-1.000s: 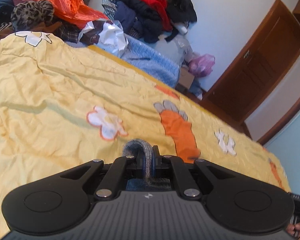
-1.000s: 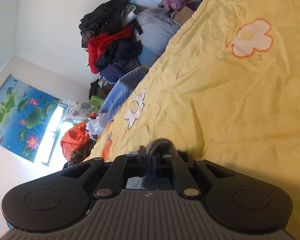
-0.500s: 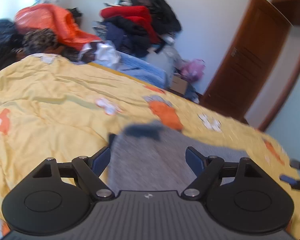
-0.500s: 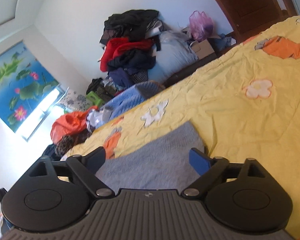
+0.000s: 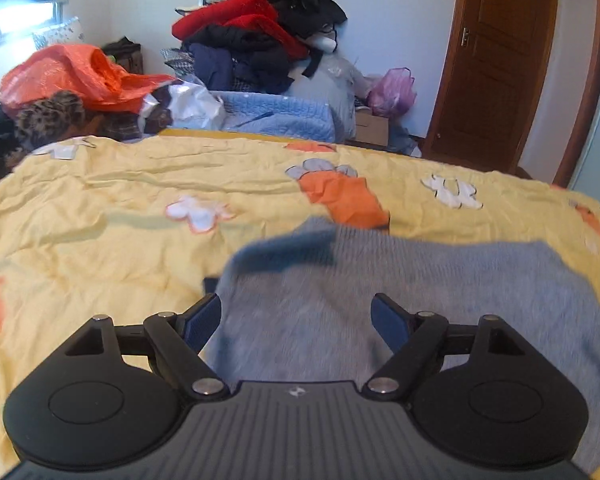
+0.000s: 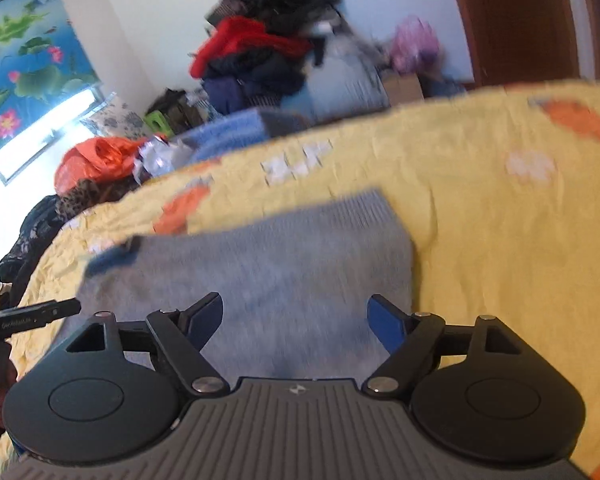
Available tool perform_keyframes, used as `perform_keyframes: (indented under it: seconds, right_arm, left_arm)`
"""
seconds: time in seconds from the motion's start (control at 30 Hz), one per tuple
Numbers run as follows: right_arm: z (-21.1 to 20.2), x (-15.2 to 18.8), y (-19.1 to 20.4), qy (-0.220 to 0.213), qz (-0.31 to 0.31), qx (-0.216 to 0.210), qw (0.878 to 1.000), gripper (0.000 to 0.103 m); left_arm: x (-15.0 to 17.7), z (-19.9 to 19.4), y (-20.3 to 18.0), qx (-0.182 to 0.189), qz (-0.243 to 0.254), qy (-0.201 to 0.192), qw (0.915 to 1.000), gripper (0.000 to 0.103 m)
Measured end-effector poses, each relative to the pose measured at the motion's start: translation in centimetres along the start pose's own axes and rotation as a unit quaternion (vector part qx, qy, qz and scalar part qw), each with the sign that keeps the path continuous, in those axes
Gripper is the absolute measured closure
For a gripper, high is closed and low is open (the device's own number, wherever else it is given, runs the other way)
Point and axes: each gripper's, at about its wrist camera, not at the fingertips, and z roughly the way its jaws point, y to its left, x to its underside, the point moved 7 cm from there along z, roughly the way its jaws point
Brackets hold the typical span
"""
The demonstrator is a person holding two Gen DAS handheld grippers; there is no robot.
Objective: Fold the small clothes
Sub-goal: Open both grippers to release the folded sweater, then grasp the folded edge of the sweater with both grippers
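Note:
A small grey knit garment (image 5: 400, 280) with a dark blue trim lies flat on the yellow bed cover (image 5: 100, 232). My left gripper (image 5: 296, 316) is open and empty, its blue pads spread just above the garment's near edge. In the right wrist view the same grey garment (image 6: 284, 268) lies flat in front of my right gripper (image 6: 296, 316), which is also open and empty above its near edge. Both views are blurred by motion.
The yellow cover (image 6: 500, 240) has flower and orange carrot prints. A pile of clothes (image 5: 260, 40) and an orange plastic bag (image 5: 80, 76) lie beyond the bed's far edge. A brown door (image 5: 496, 60) stands at the back right. The left gripper's body (image 6: 28, 316) shows at the right view's left edge.
Both grippers were shut on the grey garment a second ago. They have opened, let it drop flat on the bed, and drawn back and up.

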Motion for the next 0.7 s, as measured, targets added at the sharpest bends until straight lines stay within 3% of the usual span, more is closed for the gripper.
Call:
perform_keyframes:
  seconds: [0.1,0.17,0.27,0.37,0.5,0.6,0.7]
  right_arm:
    - [3.0,-1.9,0.8,0.009,-0.003,-0.015,1.000,0.017]
    - [5.6,-2.3,0.2,0.027,0.000,0.000,1.000,0.017]
    - [8.5,-1.6,-2.2,0.056,0.022,0.034,0.998,0.018]
    - [8.7,-1.0,-3.5,0.034,0.025,0.019,0.999,0.020]
    - [7.2,-1.0,-2.8,0.033,0.022,0.034,0.999,0.021]
    - [1.9,-1.0,-1.6,-0.009,0.048,0.003,0.999,0.020]
    - [-4.5,1.6,-1.0,-0.035,0.073,-0.041,0.996,0.011]
  left_arm:
    - [-1.3,4.1,-0.6,0.006,-0.001,0.030,0.9995,0.021]
    - [-2.0,6.5,-0.3,-0.004,-0.004,0.042,0.9991,0.021]
    - [-2.3,9.4,1.7,-0.047,-0.015,0.058,0.9971,0.020]
    - [-2.5,9.9,4.1,-0.069,-0.049,0.053,0.9950,0.019]
    - [-2.5,5.7,4.6,-0.079,-0.057,0.013,0.9951,0.020]
    - [-1.1,-0.6,4.6,-0.040,-0.082,-0.031,0.9953,0.019]
    - [3.0,-6.6,5.6,0.006,-0.162,-0.044,0.9858,0.019]
